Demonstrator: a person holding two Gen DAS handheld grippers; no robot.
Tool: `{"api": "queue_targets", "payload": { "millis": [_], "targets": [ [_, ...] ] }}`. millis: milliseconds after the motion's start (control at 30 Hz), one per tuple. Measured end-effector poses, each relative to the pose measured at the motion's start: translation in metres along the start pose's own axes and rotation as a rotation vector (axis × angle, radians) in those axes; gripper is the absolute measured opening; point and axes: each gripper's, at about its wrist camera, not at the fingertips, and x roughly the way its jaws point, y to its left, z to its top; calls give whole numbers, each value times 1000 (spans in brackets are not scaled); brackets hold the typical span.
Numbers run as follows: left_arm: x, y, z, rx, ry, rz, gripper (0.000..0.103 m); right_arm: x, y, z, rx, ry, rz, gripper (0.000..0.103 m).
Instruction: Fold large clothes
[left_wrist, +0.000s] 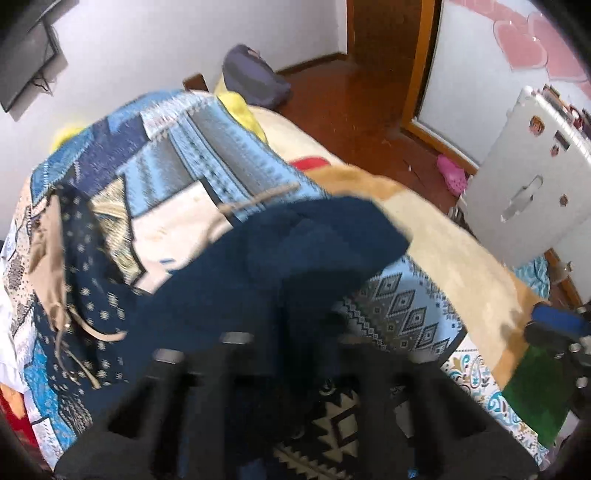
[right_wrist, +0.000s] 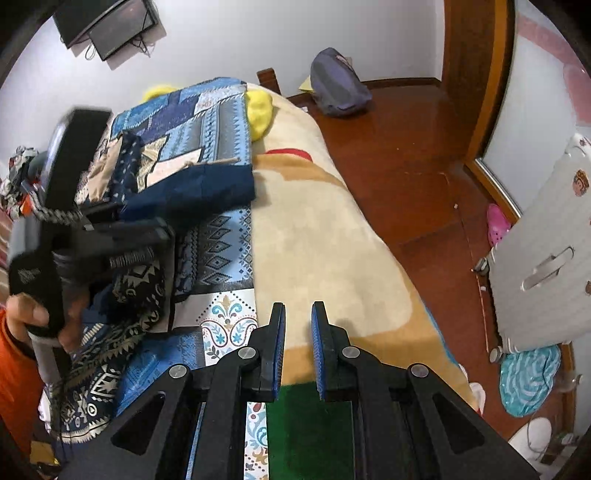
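A large navy garment (left_wrist: 280, 251) with a patterned part hangs from my left gripper (left_wrist: 288, 332), which is shut on its fabric and holds it up over the bed; the cloth hides the fingertips. In the right wrist view the left gripper (right_wrist: 122, 236) holds the navy cloth (right_wrist: 192, 192) above the patchwork blanket (right_wrist: 207, 125). My right gripper (right_wrist: 298, 328) is open and empty, fingers slightly apart, over the beige blanket (right_wrist: 325, 251) near the bed's front edge. It shows at the right edge of the left wrist view (left_wrist: 554, 325).
A yellow pillow (right_wrist: 260, 109) lies at the bed's far end. A white suitcase (right_wrist: 546, 258), a pink shoe (right_wrist: 496, 223) and a blue bag (right_wrist: 340, 85) stand on the wooden floor at right. A TV (right_wrist: 107, 22) hangs on the wall.
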Motion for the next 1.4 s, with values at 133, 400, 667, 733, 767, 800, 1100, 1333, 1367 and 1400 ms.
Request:
{"api": "queue_targets", "payload": {
  "millis": [133,400,667,733,767,800,1100,1333,1367,1400],
  "targets": [
    [-51,29,-1,-61,-131,1,5,5,17,7,-36,-3,17,10],
    [-140,138,-42,-218,-274,105,5,-3,92,38,-166,-76,96,10],
    [-131,223,-131,-349,-187,198,5,56,176,46,-364,17,37,10],
    [-114,236,-163,-398,-132,173,5,83,181,36,-409,59,-63,10],
    [-105,243,-175,-422,-107,150,5,87,179,31,-416,45,-74,10],
    [-90,250,-193,-454,-66,124,5,86,176,29,-414,23,-67,10],
    [-39,262,-269,-603,10,41,44,78,154,20,-404,-22,-266,84],
    [-45,248,-254,-550,21,49,65,71,135,21,-279,27,-168,84],
    [-44,248,-250,-541,14,46,70,70,134,22,-264,28,-160,84],
    [-43,242,-242,-527,4,44,72,69,134,21,-254,28,-153,84]
  ]
}}
